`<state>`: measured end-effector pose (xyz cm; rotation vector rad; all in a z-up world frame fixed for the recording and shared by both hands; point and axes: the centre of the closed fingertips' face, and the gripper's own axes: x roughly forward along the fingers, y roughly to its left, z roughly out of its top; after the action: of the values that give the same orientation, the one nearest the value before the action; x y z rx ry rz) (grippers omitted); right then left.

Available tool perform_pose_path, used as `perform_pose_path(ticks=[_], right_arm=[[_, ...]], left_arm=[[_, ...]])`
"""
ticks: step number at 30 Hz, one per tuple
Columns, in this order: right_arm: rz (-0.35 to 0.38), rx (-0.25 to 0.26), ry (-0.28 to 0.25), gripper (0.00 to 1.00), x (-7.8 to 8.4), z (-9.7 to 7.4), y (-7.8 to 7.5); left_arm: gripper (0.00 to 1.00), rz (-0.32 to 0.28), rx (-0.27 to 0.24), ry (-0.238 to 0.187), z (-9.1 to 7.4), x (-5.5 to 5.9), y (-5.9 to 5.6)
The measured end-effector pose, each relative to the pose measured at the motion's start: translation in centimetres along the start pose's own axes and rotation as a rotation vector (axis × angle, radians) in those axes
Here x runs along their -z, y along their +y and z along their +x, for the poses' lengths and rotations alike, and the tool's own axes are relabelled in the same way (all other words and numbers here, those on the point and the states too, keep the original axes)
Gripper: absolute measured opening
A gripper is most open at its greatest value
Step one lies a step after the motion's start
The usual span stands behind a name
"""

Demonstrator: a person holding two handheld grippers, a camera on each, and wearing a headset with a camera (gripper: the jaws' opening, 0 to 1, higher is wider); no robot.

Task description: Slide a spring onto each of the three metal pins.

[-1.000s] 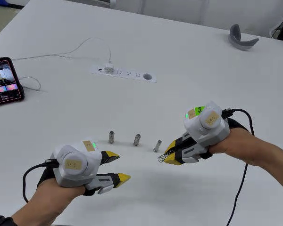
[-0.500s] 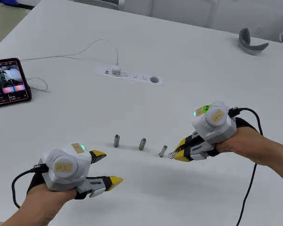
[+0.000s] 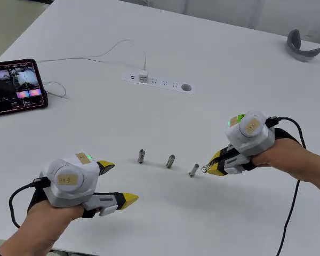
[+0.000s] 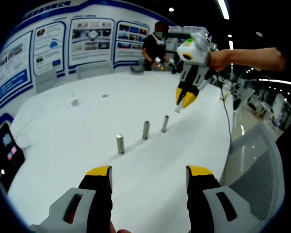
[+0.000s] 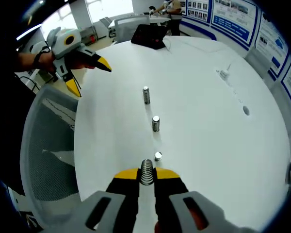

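Two of the three metal pins, the middle pin (image 3: 170, 160) and the far pin (image 3: 142, 156), are looking ribbed, as if already carrying coils. The bare pin (image 3: 194, 170) is standing upright on the table (image 3: 149, 114) at the end of the row nearest the right gripper (image 3: 216, 163).

That gripper's jaws are pinching one end of the spring (image 3: 207, 168), whose long axis is running out past the tips and slanting down toward the bare pin. In the left gripper view the free end is hanging above and to one side of the pin top, near but apart. The coming move is therefore hinging on bringing the slanted coil over the upright pin and lining it up with it.

The left gripper (image 3: 117, 183) is hovering with jaws spread and holding nothing, well apart from the row.
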<state>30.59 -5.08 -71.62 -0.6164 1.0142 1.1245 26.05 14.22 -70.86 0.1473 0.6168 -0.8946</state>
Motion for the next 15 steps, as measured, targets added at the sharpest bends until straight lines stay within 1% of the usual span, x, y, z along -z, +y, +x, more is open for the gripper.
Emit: perform_pose_path(ticks=[3,7,10,15], right_arm=[[-0.002,0.001,0.01,0.13,0.2,0.3,-0.4],[0.004,0.001,0.02,0.13,0.4,0.7,-0.8],[0.004,0.001,0.028,0.13,0.5,1.0,-1.1],[-0.002,-0.001,0.029,0.13,0.2,1.3,-1.4]], left_arm=[[0.65,-0.007,-0.004,0.008,-0.2,0.3,0.1],[0.67,-0.024,-0.01,0.008,-0.5,0.6,0.2],[0.69,-0.026,-0.012,0.018,-0.7,1.0,0.3],[0.7,-0.042,-0.018,0.021,-1.0,1.3,0.3]])
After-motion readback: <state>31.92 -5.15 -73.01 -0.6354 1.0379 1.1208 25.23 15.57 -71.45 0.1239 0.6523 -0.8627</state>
